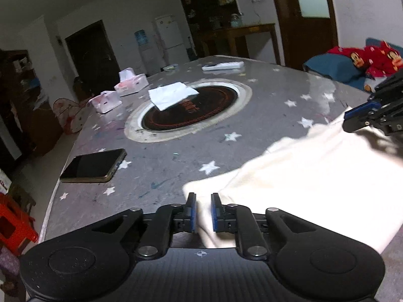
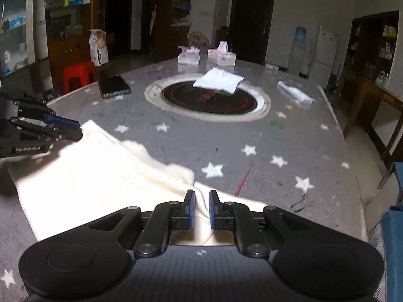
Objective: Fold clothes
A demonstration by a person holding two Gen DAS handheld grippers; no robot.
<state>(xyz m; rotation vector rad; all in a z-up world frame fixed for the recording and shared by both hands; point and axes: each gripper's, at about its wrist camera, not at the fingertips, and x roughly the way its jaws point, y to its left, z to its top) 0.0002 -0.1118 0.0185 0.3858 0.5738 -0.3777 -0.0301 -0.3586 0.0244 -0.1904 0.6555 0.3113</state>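
A cream garment (image 1: 314,171) (image 2: 95,166) lies partly spread on the near side of a grey star-patterned table (image 1: 161,166) (image 2: 289,138). In the left wrist view, my left gripper (image 1: 203,210) is shut on the garment's near left edge, with cloth bunched between its blue pads. The right wrist view shows this left gripper (image 2: 75,129) at the far left, pinching a corner. My right gripper (image 2: 201,207) is shut on a rolled fold of the opposite edge. In the left wrist view that right gripper (image 1: 348,119) sits on the cloth at the right.
A folded white cloth (image 1: 171,94) (image 2: 217,79) rests on the round black hotplate (image 1: 201,115) at the table's centre. A dark phone (image 1: 93,166) (image 2: 113,86), two tissue packs (image 1: 131,84) (image 2: 221,55) and a white box (image 1: 223,66) (image 2: 294,94) lie around it. A red stool (image 1: 12,224) stands beside the table.
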